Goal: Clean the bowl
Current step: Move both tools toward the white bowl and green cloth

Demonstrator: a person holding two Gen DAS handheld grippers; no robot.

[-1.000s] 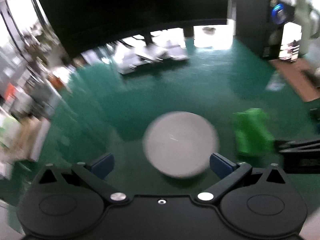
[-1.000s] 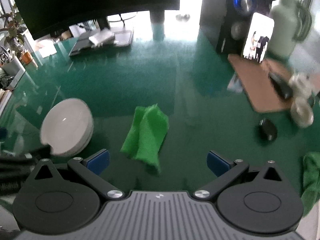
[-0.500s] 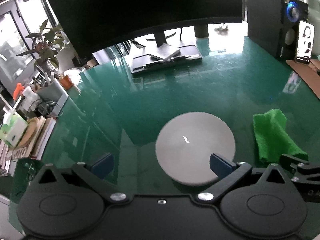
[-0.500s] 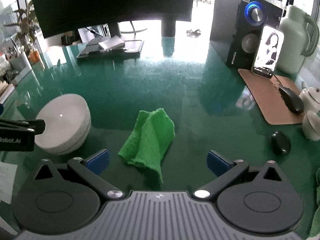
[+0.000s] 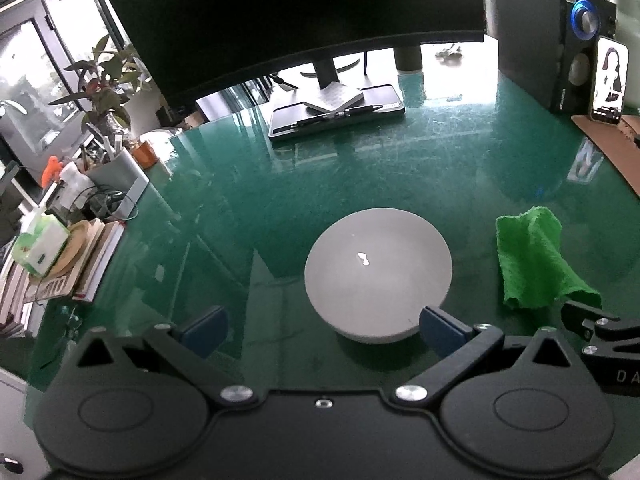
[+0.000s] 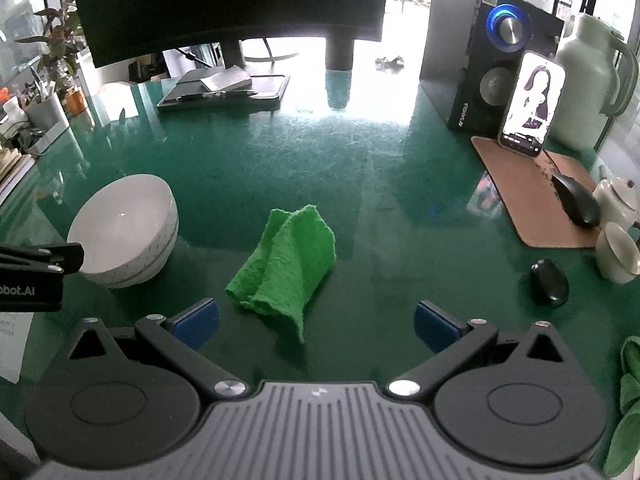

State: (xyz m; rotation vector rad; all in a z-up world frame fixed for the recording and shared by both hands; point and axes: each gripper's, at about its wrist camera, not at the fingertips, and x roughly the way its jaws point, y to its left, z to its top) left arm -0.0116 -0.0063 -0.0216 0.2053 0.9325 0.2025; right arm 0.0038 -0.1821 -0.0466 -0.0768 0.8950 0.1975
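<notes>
A white bowl [image 5: 378,272] stands upright on the green glass desk [image 5: 360,176], just ahead of my left gripper [image 5: 322,326], which is open and empty; its right pad sits near the bowl's near rim. In the right wrist view the same bowl [image 6: 124,230] is at the left. A crumpled green cloth [image 6: 286,260] lies beside it, straight ahead of my right gripper [image 6: 316,320], open and empty. The cloth [image 5: 536,258] shows right of the bowl in the left wrist view.
A monitor [image 5: 288,12] and a tablet with notebook [image 5: 336,114] stand at the back. A speaker [image 6: 480,72], phone [image 6: 532,104], jug [image 6: 588,84], mouse [image 6: 576,200] on a brown mat, and cups [image 6: 618,252] crowd the right. Books and plants [image 5: 60,256] are at the left.
The left wrist view has steadied from blur and drawn back slightly, the bowl shifting right of centre. The right gripper has eased nearer the cloth. Both stay open.
</notes>
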